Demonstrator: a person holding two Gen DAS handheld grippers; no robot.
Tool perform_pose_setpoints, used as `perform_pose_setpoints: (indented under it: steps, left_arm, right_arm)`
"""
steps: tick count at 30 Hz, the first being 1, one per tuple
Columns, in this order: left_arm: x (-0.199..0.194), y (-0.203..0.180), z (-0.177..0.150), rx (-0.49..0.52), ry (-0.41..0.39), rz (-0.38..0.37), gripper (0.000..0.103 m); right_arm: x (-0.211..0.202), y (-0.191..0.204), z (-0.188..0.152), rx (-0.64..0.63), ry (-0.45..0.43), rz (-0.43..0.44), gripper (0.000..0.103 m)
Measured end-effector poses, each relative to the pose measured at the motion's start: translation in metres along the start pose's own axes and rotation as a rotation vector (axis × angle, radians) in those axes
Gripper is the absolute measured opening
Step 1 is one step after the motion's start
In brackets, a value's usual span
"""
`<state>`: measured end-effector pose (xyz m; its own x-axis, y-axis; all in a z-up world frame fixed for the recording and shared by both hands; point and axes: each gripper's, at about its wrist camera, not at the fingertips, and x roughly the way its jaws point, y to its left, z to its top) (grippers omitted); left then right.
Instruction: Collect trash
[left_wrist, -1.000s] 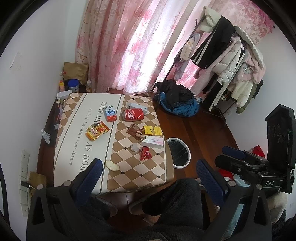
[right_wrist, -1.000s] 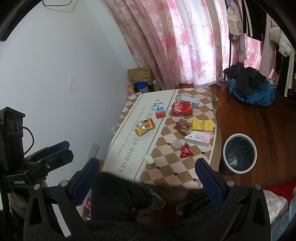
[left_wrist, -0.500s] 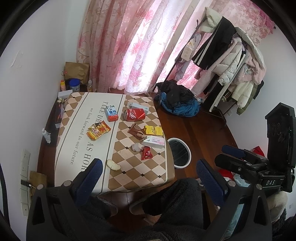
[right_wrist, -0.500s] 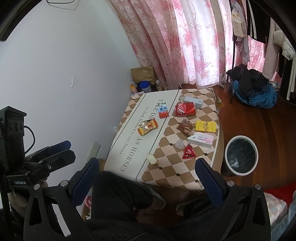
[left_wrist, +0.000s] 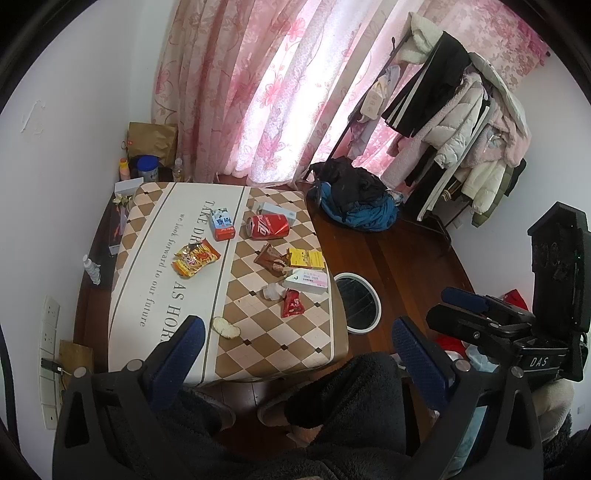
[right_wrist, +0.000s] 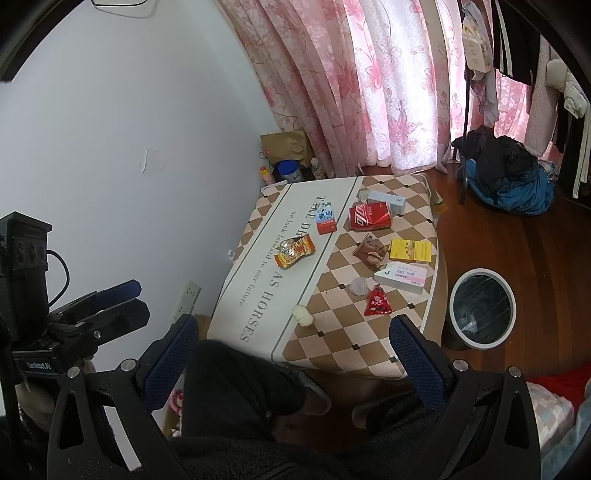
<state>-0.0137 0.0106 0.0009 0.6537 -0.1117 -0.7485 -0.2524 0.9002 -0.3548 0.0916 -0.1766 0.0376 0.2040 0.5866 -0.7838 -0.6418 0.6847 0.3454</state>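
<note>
Left gripper (left_wrist: 297, 338) and right gripper (right_wrist: 293, 334) both spread wide, empty, held high above the table (left_wrist: 258, 354). Trash lies well below: can (left_wrist: 267, 226), wrappers; bin (right_wrist: 482, 308) beside table

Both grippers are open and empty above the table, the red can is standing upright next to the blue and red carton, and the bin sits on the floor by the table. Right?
Not quite: the red can lies on its side, as the left wrist view shows. The rest holds: left gripper and right gripper open and empty, carton beside the can, bin on the floor by the table.
</note>
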Motion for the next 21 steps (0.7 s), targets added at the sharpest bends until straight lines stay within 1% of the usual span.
perform_pose_setpoints:
  steps: [8, 10, 12, 15, 16, 18, 21]
  left_arm:
    - [0.000, 0.000, 0.000, 0.000, 0.000, 0.001, 0.103]
    - [0.002, 0.000, -0.001, 0.001, -0.003, 0.018, 0.103]
    - [0.010, 0.001, 0.001, 0.005, -0.020, 0.082, 0.103]
    - [0.037, 0.012, 0.006, 0.013, -0.042, 0.244, 0.103]
    - [0.047, 0.016, 0.007, 0.012, -0.040, 0.281, 0.103]
    - [0.078, 0.030, 0.010, 0.003, -0.014, 0.366, 0.103]
    - [0.123, 0.049, 0.011, -0.008, 0.029, 0.443, 0.103]
  right_arm:
    - [0.001, 0.000, 0.000, 0.001, 0.000, 0.000, 0.103]
    - [0.001, 0.000, 0.000, 0.004, -0.002, -0.001, 0.103]
    - [0.004, -0.003, 0.000, 0.022, -0.006, -0.014, 0.103]
    - [0.014, -0.014, 0.002, 0.063, -0.001, -0.032, 0.103]
    - [0.020, -0.019, 0.002, 0.074, 0.000, -0.043, 0.103]
    - [0.036, -0.033, 0.005, 0.105, 0.010, -0.073, 0.103]
    - [0.074, -0.061, 0.011, 0.170, 0.046, -0.117, 0.103]
